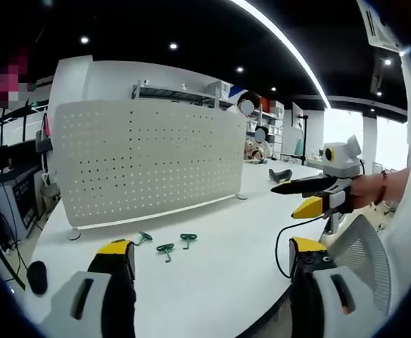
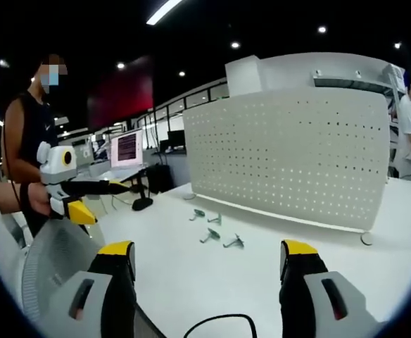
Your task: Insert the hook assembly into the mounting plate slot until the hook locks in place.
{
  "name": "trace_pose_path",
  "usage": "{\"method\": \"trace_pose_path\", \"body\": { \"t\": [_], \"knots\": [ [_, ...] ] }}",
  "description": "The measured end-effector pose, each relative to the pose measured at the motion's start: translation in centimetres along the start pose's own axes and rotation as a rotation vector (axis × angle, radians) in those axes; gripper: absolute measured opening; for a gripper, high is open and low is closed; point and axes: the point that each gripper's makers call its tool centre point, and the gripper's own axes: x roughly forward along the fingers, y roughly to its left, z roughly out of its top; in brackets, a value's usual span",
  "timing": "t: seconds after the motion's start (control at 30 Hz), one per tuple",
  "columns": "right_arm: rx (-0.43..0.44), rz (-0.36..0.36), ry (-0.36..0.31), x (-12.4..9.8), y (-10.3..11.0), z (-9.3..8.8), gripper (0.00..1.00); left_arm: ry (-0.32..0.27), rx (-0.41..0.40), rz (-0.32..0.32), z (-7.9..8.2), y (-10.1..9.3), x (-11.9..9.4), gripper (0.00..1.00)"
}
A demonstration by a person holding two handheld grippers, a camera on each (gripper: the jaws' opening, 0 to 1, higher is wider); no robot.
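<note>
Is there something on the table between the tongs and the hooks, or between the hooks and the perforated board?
Nothing visible does. The hooks lie on bare white table ahead of the open left tongs and the open right tongs. Only bare tabletop separates them from the perforated board, which stands upright behind them.

The worktop (image 1: pixel 219 260) is big and white; a tall white board full of little holes (image 1: pixel 146 158) stands on it; a few small green hooks (image 1: pixel 166 248) lie flat in front of the board, close together; a black cable (image 2: pixel 219 322) curls at the near edge.
</note>
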Motion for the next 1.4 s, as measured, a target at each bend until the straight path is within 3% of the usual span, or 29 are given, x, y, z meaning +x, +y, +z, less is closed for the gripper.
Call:
{"method": "trace_pose_path", "body": {
  "t": [1.07,1.4],
  "knots": [
    [-0.037,0.104,0.048,4.4,1.7,0.6,0.81,-0.036,-0.016,0.099,0.5,3.8,-1.3,0.90],
    [-0.020,0.115,0.071,5.2,1.6,-0.5,0.79,-0.002,-0.020,0.092,-0.3,4.2,-0.7,0.89]
  ]
}}
